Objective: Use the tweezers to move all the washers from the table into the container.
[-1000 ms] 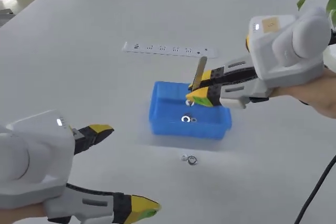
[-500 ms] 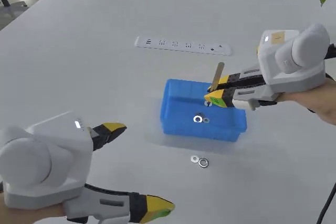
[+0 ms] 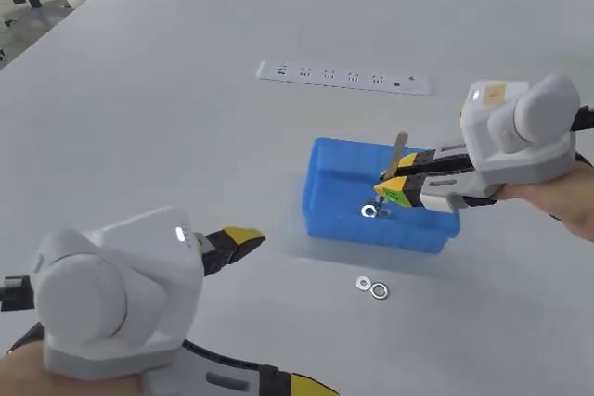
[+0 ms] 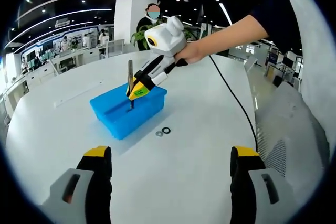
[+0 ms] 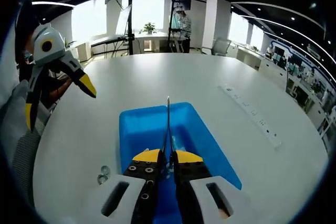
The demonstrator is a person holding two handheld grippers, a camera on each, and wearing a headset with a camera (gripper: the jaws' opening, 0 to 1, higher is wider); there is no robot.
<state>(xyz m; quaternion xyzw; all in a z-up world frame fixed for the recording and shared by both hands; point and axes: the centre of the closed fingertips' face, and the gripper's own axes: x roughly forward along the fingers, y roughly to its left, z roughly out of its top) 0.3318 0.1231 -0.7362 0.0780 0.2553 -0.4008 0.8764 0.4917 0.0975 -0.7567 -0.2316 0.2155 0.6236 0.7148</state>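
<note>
R gripper [image 3: 394, 194] jaws clamp slim metal tweezers [image 3: 398, 153], tips below jaws in blue plastic container [image 3: 325, 192], prob. for a drop; two small silver washers [image 5: 102, 174] lie left of jaws; L gripper [image 4: 169, 153] spread, idle.

Right gripper [image 3: 392, 194], at the right, tilts down, jaws pinched on the tweezers [image 3: 399, 151]; left gripper [image 4: 169, 153] (near left) hangs roughly level, it seems, jaws spread wide.
</note>
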